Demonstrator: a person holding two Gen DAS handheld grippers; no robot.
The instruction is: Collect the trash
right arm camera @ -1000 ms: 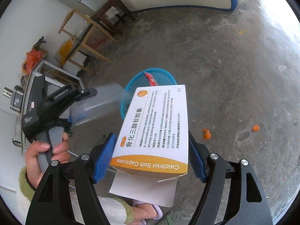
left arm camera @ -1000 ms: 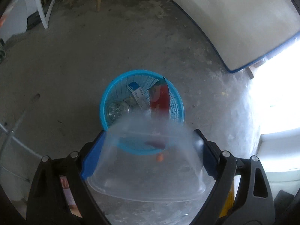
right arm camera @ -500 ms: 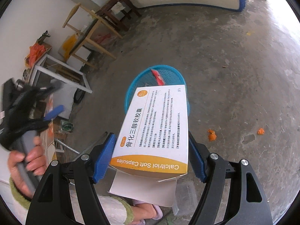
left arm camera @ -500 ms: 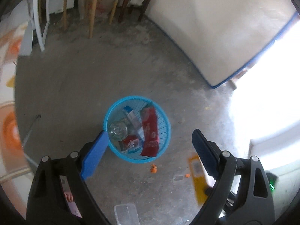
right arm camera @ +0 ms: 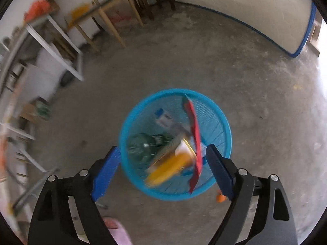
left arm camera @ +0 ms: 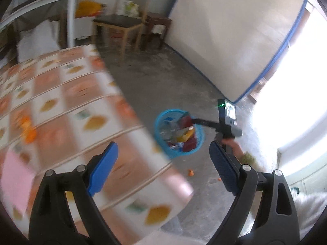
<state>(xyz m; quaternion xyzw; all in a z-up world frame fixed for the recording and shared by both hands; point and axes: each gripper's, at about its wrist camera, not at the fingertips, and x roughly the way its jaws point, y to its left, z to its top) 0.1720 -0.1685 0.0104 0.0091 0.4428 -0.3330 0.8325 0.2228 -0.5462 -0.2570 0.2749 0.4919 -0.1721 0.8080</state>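
A blue mesh basket (right arm camera: 222,126) stands on the concrete floor, holding a red packet (right arm camera: 194,134), a green glass bottle (right arm camera: 143,147) and other rubbish. My right gripper (right arm camera: 162,152) hovers right above it, jaws opening. The white and orange medicine box (right arm camera: 169,167) has left the pads and lies blurred inside the basket. In the left wrist view the basket (left arm camera: 161,122) sits beyond a table corner. My left gripper (left arm camera: 163,147) is open and empty, raised over the patterned tablecloth (left arm camera: 61,112). The right gripper (left arm camera: 197,120) and the hand holding it reach over the basket.
Orange scraps lie on the floor beside the basket (right arm camera: 220,198) (left arm camera: 191,172). Orange peel (left arm camera: 28,130) and a pink sheet (left arm camera: 16,183) lie on the table. A wooden chair (left arm camera: 120,24), stools, a white metal frame (right arm camera: 61,59) and a leaning mattress (left arm camera: 235,40) ring the floor.
My left gripper dropped the clear plastic container, then rose and swung away over the table. My right gripper moved over the basket and opened, and the box fell in.
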